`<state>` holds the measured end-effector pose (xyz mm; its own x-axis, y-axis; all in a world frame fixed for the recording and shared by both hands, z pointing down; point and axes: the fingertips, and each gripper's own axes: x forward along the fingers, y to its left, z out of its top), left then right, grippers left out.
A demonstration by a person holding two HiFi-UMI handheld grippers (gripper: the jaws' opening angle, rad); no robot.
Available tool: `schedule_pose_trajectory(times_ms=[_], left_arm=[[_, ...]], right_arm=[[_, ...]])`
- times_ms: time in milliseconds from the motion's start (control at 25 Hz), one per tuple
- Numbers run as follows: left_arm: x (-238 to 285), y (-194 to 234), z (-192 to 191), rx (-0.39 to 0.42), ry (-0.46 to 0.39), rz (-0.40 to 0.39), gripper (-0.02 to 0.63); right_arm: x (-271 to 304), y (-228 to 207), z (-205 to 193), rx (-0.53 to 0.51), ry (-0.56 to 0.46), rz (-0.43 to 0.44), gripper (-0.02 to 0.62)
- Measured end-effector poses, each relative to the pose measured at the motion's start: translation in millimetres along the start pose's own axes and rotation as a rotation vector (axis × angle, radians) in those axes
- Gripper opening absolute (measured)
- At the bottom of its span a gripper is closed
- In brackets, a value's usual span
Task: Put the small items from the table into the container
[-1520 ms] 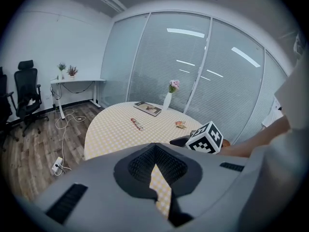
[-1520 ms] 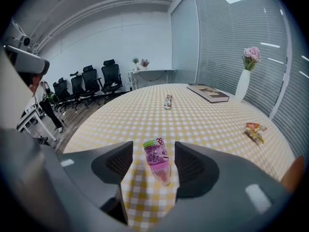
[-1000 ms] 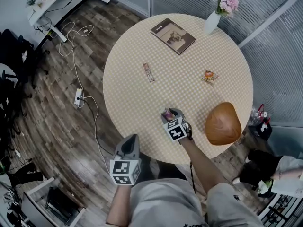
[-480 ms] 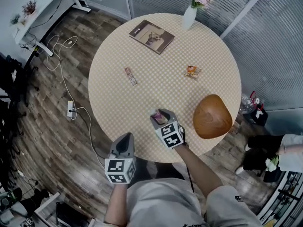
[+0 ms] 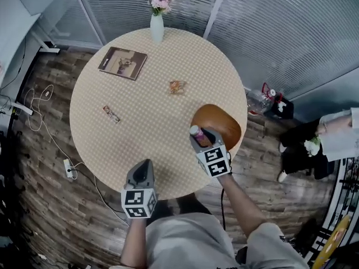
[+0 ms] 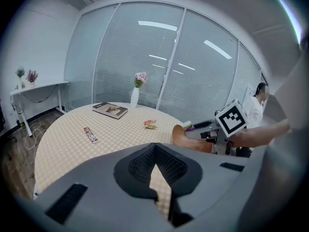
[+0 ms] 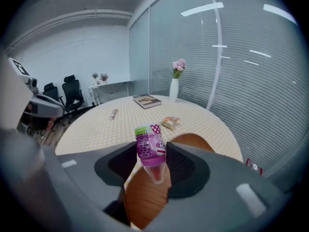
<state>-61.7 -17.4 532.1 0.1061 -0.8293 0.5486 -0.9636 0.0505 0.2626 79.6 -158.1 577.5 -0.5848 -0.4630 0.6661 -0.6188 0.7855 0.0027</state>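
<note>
My right gripper (image 5: 199,135) is shut on a small pink bottle (image 5: 196,131) with a green and pink label (image 7: 150,144). It holds the bottle cap-up over the near edge of the brown wooden bowl (image 5: 222,121), and the bowl's inside (image 7: 145,197) shows below the jaws. My left gripper (image 5: 143,171) hangs by the table's near edge, jaws together with nothing in them (image 6: 154,151). A wrapped candy bar (image 5: 111,114) lies at the table's left. An orange wrapped snack (image 5: 178,87) lies beyond the bowl.
On the round checked table (image 5: 140,144) a book (image 5: 123,63) lies at the far left and a white vase of pink flowers (image 5: 157,27) stands at the far edge. A person (image 5: 331,139) and bags (image 5: 270,102) are on the floor to the right.
My right gripper has carried the pink bottle up and to the right, from over the bare table to over the wooden bowl. The left gripper shifted along the table's near edge.
</note>
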Motion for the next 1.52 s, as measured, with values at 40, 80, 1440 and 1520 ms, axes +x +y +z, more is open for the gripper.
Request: schedule_pose_trajectory(times_ms=[40, 80, 1440, 1520], left_arm=[[3, -7, 0, 0.010, 0.006, -0.009, 0.005], [6, -12, 0, 0.014, 0.011, -0.016, 0.006], [24, 10, 5, -0.018, -0.011, 0.021, 0.006], [23, 17, 3, -0.010, -0.011, 0.007, 0.006]], right_arm=[[-1, -20, -11, 0.020, 0.018, -0.027, 0.181], [0, -37, -22, 0.039, 0.035, -0.049, 0.181], [-26, 72, 14, 0.184, -0.137, 0.051, 0.002], [-22, 83, 14, 0.183, -0.121, 0.054, 0.002]])
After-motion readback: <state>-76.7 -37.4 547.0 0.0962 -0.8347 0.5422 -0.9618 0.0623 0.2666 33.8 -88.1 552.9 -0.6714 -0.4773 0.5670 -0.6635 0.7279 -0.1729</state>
